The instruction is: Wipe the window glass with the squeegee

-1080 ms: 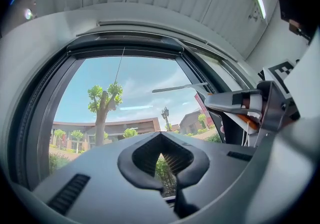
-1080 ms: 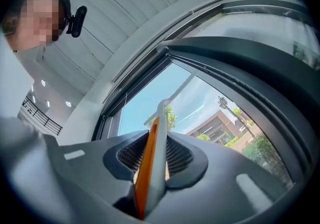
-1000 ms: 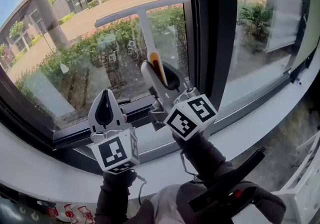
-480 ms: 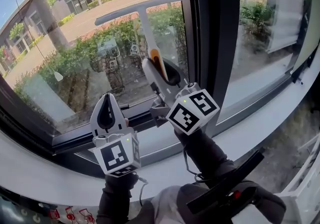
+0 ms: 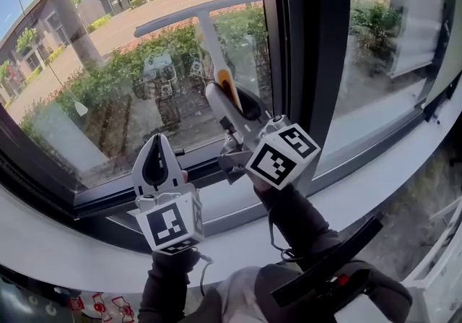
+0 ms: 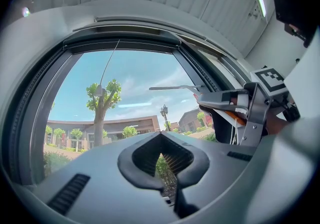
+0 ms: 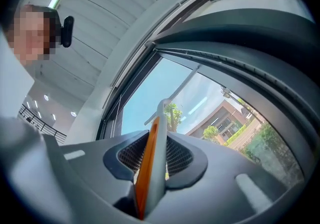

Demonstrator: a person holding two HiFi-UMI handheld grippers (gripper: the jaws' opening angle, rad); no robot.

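**Squeegee**: white T-shape with an orange strip on the handle. Blade high on the left pane, slightly tilted, right end just beside the dark window frame. Apparently laid against the window glass; contact not certain from the head view. Handle running down into the right gripper.

**Right gripper**: clamped on the squeegee handle, ribbed pads pressing from both sides, grip low on the handle, well below the blade.

**Left gripper**: jaws together, holding nothing, raised before the lower part of the same pane, beside and below the right one.

**Hazards, as judged:**
- Handle twisting or sliding between the pads under sideways load, owing to the long lever from grip to blade.
- Right blade end catching on the frame, given the closeness there.
- Streaks or skipped bands from uneven pressure, given the tilt.
- Collision with the idle left gripper on a downward stroke.
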